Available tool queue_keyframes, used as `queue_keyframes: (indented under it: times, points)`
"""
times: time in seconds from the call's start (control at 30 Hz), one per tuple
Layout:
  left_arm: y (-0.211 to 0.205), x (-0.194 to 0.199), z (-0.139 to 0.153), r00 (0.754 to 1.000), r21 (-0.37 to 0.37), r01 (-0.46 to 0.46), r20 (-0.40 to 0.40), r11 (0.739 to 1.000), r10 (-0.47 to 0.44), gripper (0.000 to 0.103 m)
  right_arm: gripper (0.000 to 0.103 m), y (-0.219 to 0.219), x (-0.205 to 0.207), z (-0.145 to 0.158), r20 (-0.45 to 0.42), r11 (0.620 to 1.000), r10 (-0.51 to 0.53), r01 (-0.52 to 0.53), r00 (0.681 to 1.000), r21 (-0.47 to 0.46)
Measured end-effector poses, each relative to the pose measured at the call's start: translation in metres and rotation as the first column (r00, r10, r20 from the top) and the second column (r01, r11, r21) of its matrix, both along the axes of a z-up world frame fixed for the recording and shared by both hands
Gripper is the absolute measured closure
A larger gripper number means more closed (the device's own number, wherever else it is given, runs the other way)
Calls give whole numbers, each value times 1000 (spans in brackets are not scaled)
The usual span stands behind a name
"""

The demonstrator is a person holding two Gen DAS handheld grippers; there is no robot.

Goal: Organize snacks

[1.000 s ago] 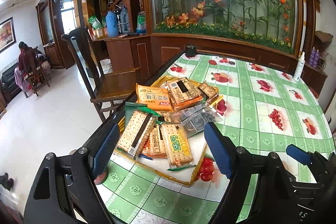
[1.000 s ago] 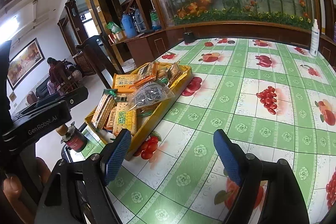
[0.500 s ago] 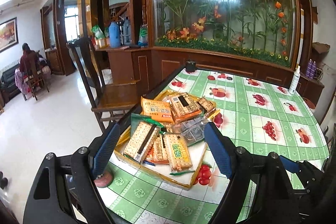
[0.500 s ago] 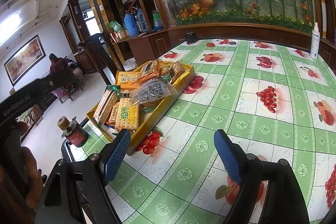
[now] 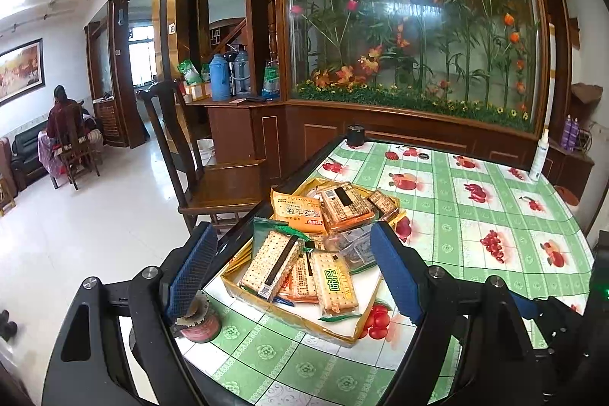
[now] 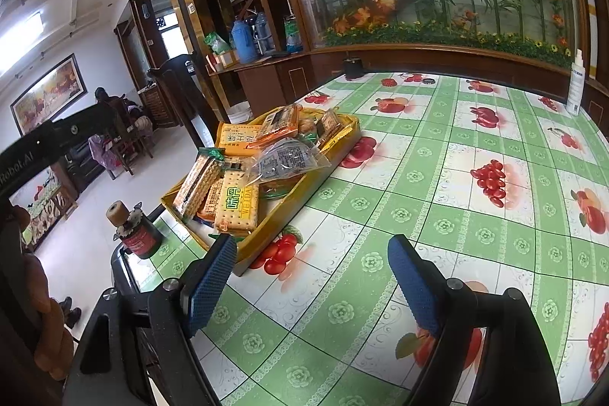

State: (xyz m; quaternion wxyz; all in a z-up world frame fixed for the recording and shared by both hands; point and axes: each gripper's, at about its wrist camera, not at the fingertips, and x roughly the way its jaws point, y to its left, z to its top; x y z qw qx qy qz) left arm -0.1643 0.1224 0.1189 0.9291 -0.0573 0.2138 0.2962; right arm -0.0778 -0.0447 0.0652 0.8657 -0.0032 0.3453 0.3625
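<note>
A yellow tray [image 5: 342, 333] [image 6: 335, 147] piled with snack packets sits near the table's left edge. Cracker packs [image 5: 272, 263] [image 6: 238, 202] lie at its near end. An orange packet [image 5: 298, 212] and a clear bag of dark snacks [image 6: 287, 160] lie further back. My left gripper [image 5: 293, 271] hovers open above the near end of the tray, holding nothing. Open and empty, my right gripper [image 6: 308, 286] hangs over the green fruit-print tablecloth [image 6: 437, 200], to the right of the tray's near corner. The left gripper's body shows at the left of the right wrist view.
A small red jar with a cork top [image 6: 135, 233] [image 5: 200, 324] stands at the table's near left corner. A wooden chair [image 5: 213, 174] stands beside the table. A white spray bottle [image 6: 574, 86] and a black cup [image 6: 352, 67] stand at the far edge. A person sits far left.
My left gripper has risen and drawn back a little, so the tray looks smaller and lower in its view. The right gripper has stayed about where it was.
</note>
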Motion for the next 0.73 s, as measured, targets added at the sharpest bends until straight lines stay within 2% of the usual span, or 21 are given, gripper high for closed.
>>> queue_keyframes:
  times: [0.2,0.33,0.57,0.73]
  points:
    - [4,-3,-2,1000,-26,6,2,1000,-6,20,20,7,2,0,9,998,57,-57,998,-6]
    - [7,-3,-6,1000,-32,0,-9,1000,0,20,17,19,11,1,15,988,155,-155,988,-2]
    - [11,0,-13,999,-41,8,-39,999,-9,21,17,50,22,5,84,960,275,-269,958,-76]
    - [13,-4,-11,999,-24,-9,-31,1000,8,20,17,62,28,9,99,950,305,-297,947,-94]
